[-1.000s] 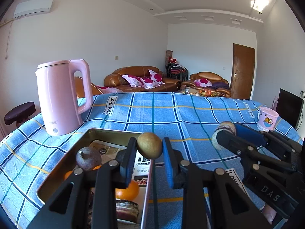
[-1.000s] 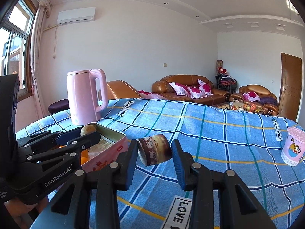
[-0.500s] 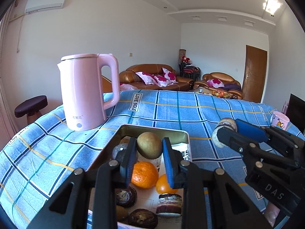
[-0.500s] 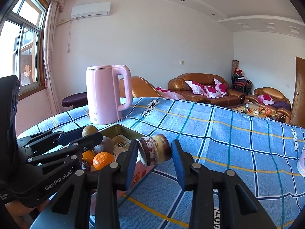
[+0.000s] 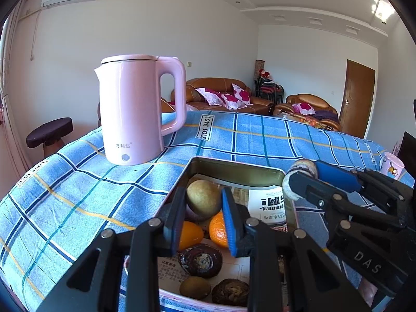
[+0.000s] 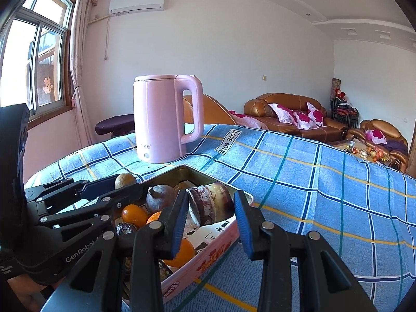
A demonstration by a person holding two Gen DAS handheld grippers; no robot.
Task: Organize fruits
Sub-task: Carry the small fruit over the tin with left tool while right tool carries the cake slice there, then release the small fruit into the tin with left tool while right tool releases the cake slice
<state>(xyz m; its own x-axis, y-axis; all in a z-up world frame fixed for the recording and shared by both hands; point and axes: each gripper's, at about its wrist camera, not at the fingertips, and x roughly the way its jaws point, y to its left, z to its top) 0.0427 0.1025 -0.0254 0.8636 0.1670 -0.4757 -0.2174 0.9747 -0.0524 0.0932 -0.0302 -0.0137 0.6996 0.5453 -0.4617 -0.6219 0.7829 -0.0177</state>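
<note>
Left gripper (image 5: 201, 214) clenches brown fruit (image 5: 203, 201) over tin (image 5: 234, 168); right gripper (image 6: 210, 217) grasps mottled fruit (image 6: 212, 206) above tin.

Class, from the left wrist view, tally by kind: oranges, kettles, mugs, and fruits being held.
Oranges: 2
Kettles: 1
Mugs: 1
Held fruits: 2
Total: 6

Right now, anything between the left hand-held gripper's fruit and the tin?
Nothing visible. The left hand-held gripper holds the brown fruit above the open tin, no lid. Only oranges and other fruit lie below it.
</note>
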